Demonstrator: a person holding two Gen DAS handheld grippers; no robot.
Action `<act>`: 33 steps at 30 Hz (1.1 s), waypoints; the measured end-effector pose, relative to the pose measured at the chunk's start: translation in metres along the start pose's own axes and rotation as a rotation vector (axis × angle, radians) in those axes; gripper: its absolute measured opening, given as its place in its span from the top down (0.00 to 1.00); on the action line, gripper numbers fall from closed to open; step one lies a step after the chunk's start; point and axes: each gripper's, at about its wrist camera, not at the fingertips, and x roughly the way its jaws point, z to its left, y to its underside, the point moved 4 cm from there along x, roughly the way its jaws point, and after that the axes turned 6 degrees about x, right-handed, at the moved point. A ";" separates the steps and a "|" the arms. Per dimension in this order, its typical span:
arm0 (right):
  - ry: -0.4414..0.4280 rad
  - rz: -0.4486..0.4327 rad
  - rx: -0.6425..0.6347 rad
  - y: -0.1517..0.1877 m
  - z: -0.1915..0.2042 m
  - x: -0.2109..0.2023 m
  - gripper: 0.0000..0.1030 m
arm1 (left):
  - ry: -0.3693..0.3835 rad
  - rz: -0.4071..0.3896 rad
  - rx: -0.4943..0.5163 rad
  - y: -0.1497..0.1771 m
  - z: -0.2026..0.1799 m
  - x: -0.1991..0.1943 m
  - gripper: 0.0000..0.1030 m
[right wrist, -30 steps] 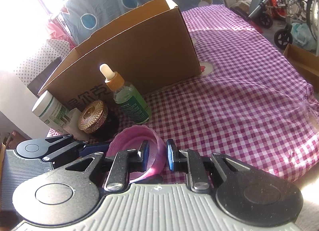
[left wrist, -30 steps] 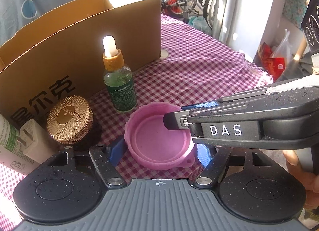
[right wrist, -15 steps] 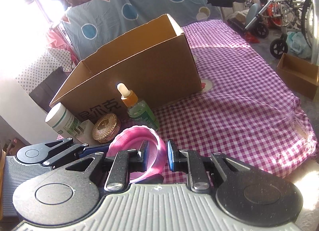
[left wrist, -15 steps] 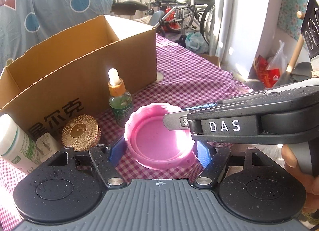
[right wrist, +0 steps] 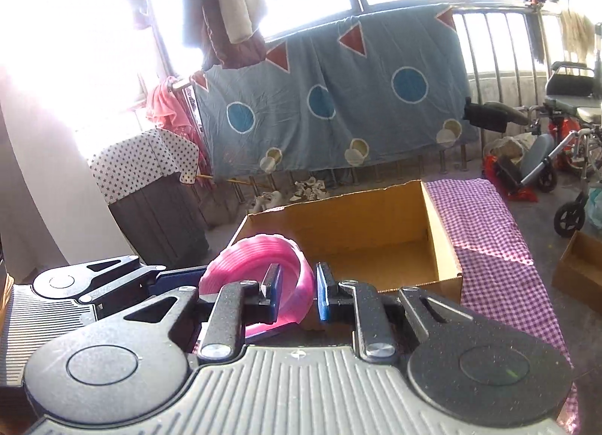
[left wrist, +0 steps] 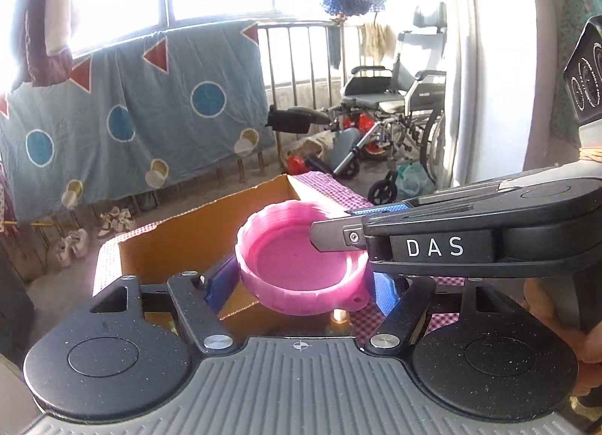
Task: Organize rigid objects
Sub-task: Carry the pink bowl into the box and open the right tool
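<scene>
Our left gripper [left wrist: 304, 284] brackets the pink lid [left wrist: 301, 266] across its width, pads at both sides; our right gripper [right wrist: 297, 294] pinches its rim. We carry it above the cardboard box [right wrist: 376, 232] (seemingly empty); next, lower and release inside.

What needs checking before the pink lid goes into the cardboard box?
1. Left claw spans the pink lid, pads at both sides: ok.
2. Right claw pinches the lid's rim wall: ok.
3. Lid lifted off the checked cloth: ok.
4. Cardboard box open at the top, visible floor bare: ok.
5. Lid already over the box opening: cannot tell.
6. Dropper bottle below, clear of the claws: cannot tell, nearly all hidden.
</scene>
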 end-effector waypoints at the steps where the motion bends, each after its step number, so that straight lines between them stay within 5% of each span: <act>1: -0.011 0.009 -0.018 -0.009 0.005 0.009 0.80 | -0.009 0.007 -0.012 -0.007 0.012 0.004 0.29; 9: -0.048 0.277 -0.019 -0.046 0.011 0.127 0.79 | 0.030 0.220 -0.155 -0.010 0.083 0.070 0.29; 15: -0.042 0.552 0.079 -0.027 -0.016 0.209 0.80 | 0.103 0.434 -0.232 0.020 0.107 0.129 0.29; 20: -0.034 0.694 0.123 -0.006 -0.032 0.246 0.80 | 0.153 0.564 -0.267 0.044 0.113 0.154 0.29; 25: -0.039 0.803 0.164 0.011 -0.041 0.267 0.79 | 0.140 0.594 -0.195 0.043 0.107 0.159 0.26; 33: -0.035 0.821 0.165 0.015 -0.043 0.266 0.79 | 0.148 0.605 -0.178 0.041 0.103 0.160 0.26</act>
